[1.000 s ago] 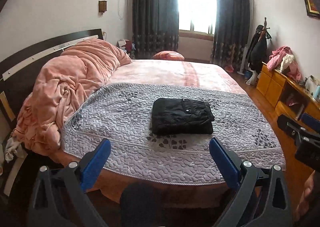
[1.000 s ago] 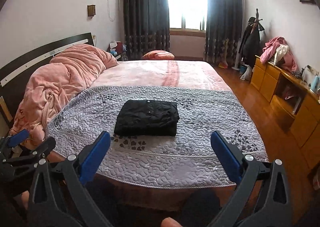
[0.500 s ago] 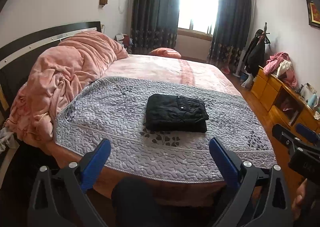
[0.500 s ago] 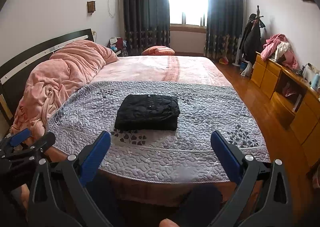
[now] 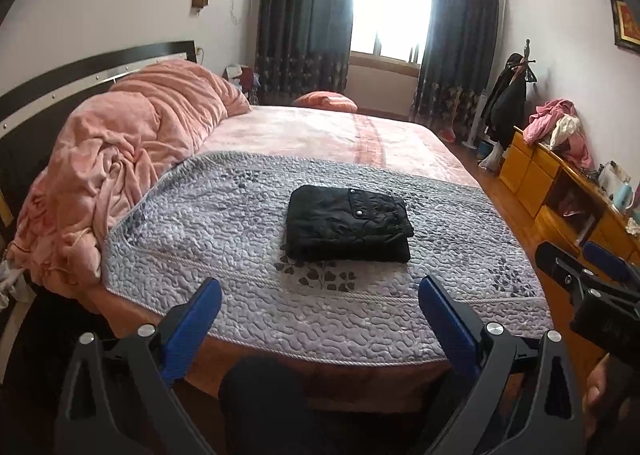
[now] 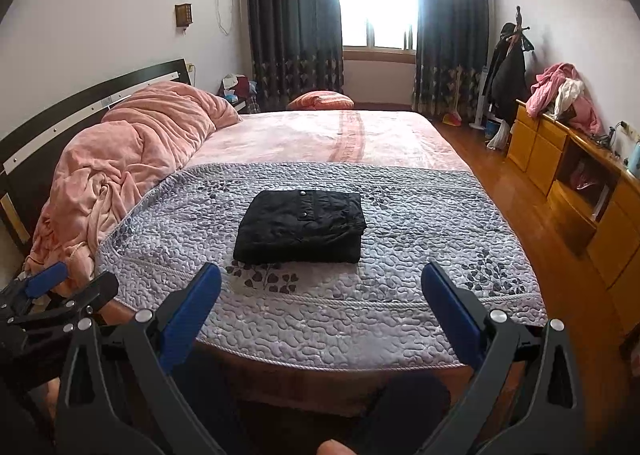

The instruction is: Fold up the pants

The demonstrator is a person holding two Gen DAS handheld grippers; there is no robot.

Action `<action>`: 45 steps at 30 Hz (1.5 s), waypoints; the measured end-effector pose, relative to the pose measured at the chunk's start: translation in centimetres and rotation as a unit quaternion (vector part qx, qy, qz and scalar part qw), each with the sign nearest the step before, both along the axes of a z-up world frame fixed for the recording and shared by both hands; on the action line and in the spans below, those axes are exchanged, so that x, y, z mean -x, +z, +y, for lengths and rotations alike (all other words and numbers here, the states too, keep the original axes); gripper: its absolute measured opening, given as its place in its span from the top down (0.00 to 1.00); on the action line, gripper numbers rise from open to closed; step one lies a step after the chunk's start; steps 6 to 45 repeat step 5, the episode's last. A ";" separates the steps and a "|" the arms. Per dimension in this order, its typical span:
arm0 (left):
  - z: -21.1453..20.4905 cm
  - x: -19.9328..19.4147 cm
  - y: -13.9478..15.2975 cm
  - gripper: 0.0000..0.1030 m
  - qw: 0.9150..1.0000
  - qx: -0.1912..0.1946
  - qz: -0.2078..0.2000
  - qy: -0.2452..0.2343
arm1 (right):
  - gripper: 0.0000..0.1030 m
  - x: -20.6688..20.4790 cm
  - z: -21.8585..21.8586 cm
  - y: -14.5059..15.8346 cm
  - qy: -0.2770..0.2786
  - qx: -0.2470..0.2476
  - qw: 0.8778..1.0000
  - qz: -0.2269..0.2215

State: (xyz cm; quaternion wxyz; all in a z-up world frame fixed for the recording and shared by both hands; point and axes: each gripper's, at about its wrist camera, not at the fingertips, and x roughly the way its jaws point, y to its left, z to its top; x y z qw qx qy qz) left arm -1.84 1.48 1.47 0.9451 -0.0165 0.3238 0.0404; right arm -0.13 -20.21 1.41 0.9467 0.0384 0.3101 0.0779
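Both claws are hanging level, short of the bed's near edge. The left claw (image 5: 320, 311) and right claw (image 6: 320, 295) are gaping wide, holding nothing. The black pants (image 6: 301, 226) are lying neatly folded on the grey quilt (image 6: 420, 215), mid-bed, toward that near edge.

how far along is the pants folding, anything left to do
Done: the black pants lie as a compact folded bundle on the grey quilt. In hand: nothing; the left gripper and right gripper are open, short of the bed. Left: seemingly nothing, perhaps a last tidy.
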 end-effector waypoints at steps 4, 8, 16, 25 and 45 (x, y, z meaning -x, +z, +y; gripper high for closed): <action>0.2 0.1 0.2 0.04 1.000 -0.004 -0.005 0.007 | 0.03 -0.1 0.2 0.0 0.004 0.001 1.000 0.002; 0.3 0.2 0.3 0.04 1.000 -0.004 -0.006 0.008 | 0.03 -0.1 0.2 0.0 0.004 0.001 1.000 0.001; 0.3 0.2 0.3 0.04 1.000 -0.004 -0.006 0.008 | 0.03 -0.1 0.2 0.0 0.004 0.001 1.000 0.001; 0.3 0.2 0.3 0.04 1.000 -0.004 -0.006 0.008 | 0.03 -0.1 0.2 0.0 0.004 0.001 1.000 0.001; 0.3 0.2 0.3 0.04 1.000 -0.004 -0.006 0.008 | 0.03 -0.1 0.2 0.0 0.004 0.001 1.000 0.001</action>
